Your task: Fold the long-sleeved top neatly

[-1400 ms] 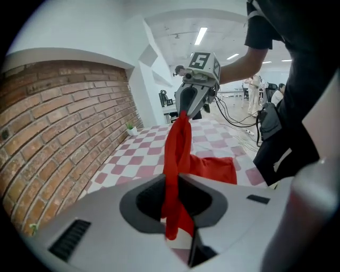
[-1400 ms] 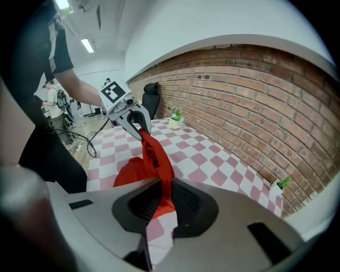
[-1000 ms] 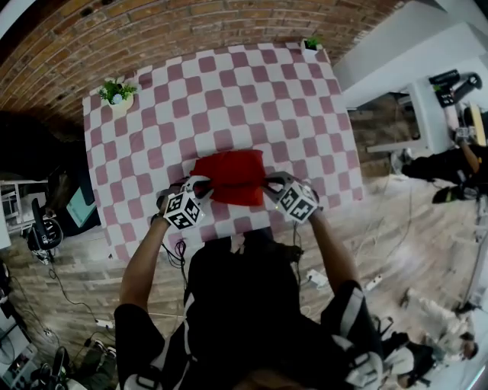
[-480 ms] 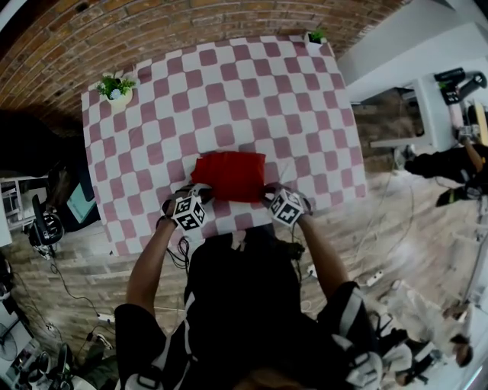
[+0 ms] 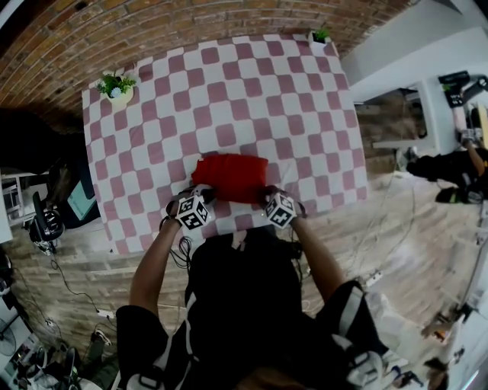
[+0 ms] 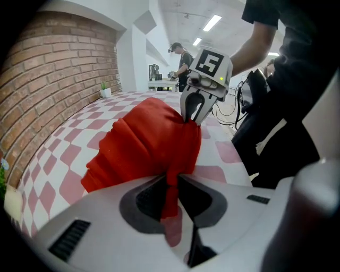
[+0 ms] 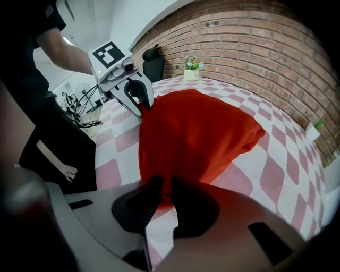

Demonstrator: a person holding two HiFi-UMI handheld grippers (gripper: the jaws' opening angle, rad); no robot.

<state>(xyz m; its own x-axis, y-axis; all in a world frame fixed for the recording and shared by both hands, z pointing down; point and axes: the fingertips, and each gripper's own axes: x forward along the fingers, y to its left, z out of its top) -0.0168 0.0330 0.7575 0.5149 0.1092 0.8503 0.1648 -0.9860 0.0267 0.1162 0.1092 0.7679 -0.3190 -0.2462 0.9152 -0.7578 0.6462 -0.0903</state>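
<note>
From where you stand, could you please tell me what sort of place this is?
Likely an indoor lab or workshop: a brick wall, a checked-cloth table, and cables trailing over the wooden floor.

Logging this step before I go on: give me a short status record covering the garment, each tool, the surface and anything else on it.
garment: red top, folded into a compact bundle
surface: checked tablecloth
left tool: shut on the top's near-left corner
right tool: shut on the top's near-right corner
extras: left potted plant, right potted plant, at the far corners
</note>
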